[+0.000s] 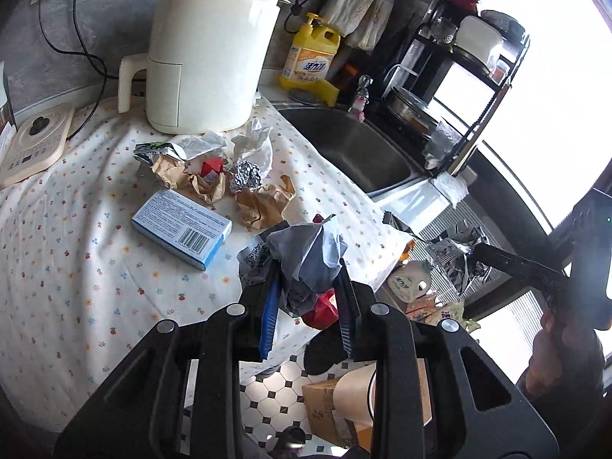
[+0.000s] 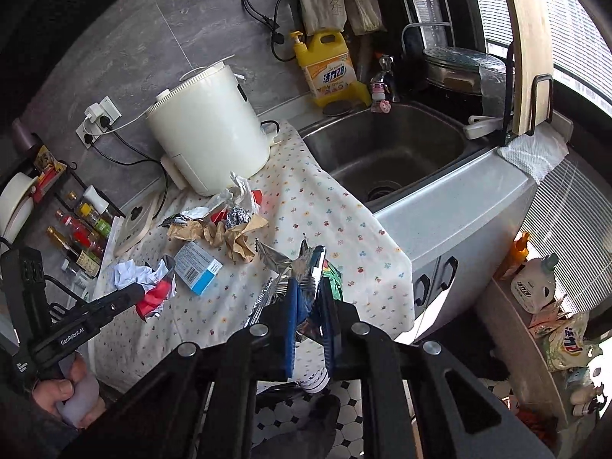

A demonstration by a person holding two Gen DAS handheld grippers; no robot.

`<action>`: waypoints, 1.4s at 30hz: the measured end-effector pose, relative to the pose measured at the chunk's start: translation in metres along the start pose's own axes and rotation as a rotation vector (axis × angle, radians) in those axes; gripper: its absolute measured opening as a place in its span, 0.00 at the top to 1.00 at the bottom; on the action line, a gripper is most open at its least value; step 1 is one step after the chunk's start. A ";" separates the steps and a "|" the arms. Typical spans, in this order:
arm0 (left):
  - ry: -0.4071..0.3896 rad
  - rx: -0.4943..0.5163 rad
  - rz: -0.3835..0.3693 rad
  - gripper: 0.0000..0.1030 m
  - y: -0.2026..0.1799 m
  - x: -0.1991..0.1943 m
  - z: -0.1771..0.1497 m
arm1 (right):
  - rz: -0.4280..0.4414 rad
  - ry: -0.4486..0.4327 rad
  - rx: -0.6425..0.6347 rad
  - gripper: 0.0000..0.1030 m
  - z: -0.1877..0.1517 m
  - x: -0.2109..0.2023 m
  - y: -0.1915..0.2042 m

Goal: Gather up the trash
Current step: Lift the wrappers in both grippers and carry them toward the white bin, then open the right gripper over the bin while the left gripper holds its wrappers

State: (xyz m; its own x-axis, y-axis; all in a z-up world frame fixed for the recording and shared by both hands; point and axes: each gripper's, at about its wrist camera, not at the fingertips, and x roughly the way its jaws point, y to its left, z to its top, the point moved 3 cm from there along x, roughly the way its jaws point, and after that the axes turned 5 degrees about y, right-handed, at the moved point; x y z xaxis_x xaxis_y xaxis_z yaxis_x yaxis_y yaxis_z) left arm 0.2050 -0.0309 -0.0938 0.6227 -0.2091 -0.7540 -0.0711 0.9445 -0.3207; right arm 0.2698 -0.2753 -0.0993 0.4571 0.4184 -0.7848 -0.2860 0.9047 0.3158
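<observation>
Clamping a crumpled wad of grey-white plastic film and red wrapper [image 1: 310, 264], the left gripper [image 1: 308, 298] has its blue ribbed pads pressed into the bundle from both sides, just past the near edge of the bench [image 1: 76, 252]. The right gripper [image 2: 310, 306] is likewise closed on trash: a creased, shiny foil wrapper [image 2: 285, 267] with jagged torn edges and a patch of green print, held off the front of the bench.

A soft cloth with a small floral print covers the bench. More trash lies on it in a loose heap near the middle: crinkled brown paper [image 1: 264, 206], a tight ball of aluminium foil [image 1: 244, 178], a torn silver-and-green packet [image 1: 160, 151], a small red carton scrap [image 1: 212, 166] and wrinkled clear plastic [image 1: 254, 145]. Just in front of the heap lies a flat rectangular cardboard box [image 1: 181, 229], pale blue with a barcode on its end.

Behind the heap stands a smooth cream cylindrical air fryer [image 1: 206, 57] with a ribbed top rim. To its right a stainless steel sink [image 2: 390, 153] is set in the counter, with a yellow pump bottle of dish soap [image 1: 311, 57] at the back corner.
</observation>
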 end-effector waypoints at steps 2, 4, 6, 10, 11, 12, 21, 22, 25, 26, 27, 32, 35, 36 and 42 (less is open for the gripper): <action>0.026 0.029 -0.019 0.74 -0.021 0.010 -0.011 | -0.031 0.008 0.042 0.89 -0.018 -0.006 -0.028; 0.052 0.062 -0.040 0.74 -0.042 0.021 -0.020 | -0.068 0.018 0.084 0.89 -0.038 -0.011 -0.053; 0.080 0.095 -0.062 0.74 -0.062 0.032 -0.032 | -0.107 0.037 0.130 0.89 -0.060 -0.013 -0.080; 0.140 0.155 -0.103 0.74 -0.100 0.056 -0.055 | -0.179 0.100 0.231 0.89 -0.111 -0.009 -0.128; 0.158 0.165 -0.113 0.74 -0.107 0.063 -0.061 | -0.197 0.114 0.253 0.89 -0.124 -0.008 -0.138; 0.177 0.174 -0.124 0.74 -0.114 0.069 -0.066 | -0.211 0.127 0.273 0.89 -0.136 -0.007 -0.147; 0.314 0.272 -0.176 0.74 -0.157 0.112 -0.115 | -0.317 0.199 0.441 0.47 -0.222 0.005 -0.215; 0.328 0.281 -0.181 0.74 -0.160 0.116 -0.119 | -0.314 0.199 0.459 0.44 -0.229 0.002 -0.220; 0.362 0.310 -0.197 0.74 -0.173 0.125 -0.129 | -0.326 0.177 0.493 0.33 -0.239 -0.012 -0.227; 0.372 0.318 -0.206 0.74 -0.179 0.127 -0.132 | -0.335 0.169 0.498 0.32 -0.241 -0.018 -0.228; 0.380 0.326 -0.214 0.74 -0.185 0.129 -0.136 | -0.343 0.164 0.503 0.30 -0.241 -0.023 -0.230; 0.420 0.376 -0.258 0.73 -0.218 0.141 -0.146 | -0.384 0.122 0.527 0.24 -0.246 -0.056 -0.239; 0.444 0.406 -0.289 0.72 -0.238 0.147 -0.154 | -0.408 0.094 0.547 0.19 -0.250 -0.077 -0.243; 0.453 0.414 -0.300 0.71 -0.243 0.149 -0.156 | -0.412 0.088 0.554 0.18 -0.251 -0.082 -0.244; 0.526 0.458 -0.359 0.54 -0.276 0.162 -0.171 | -0.446 0.048 0.604 0.16 -0.261 -0.113 -0.250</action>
State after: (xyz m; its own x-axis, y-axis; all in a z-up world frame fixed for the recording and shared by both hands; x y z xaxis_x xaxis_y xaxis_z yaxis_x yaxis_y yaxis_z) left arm 0.1922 -0.3686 -0.2257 0.0878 -0.5063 -0.8578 0.4641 0.7828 -0.4145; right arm 0.0700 -0.5697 -0.2284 0.3805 0.0108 -0.9247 0.4355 0.8800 0.1895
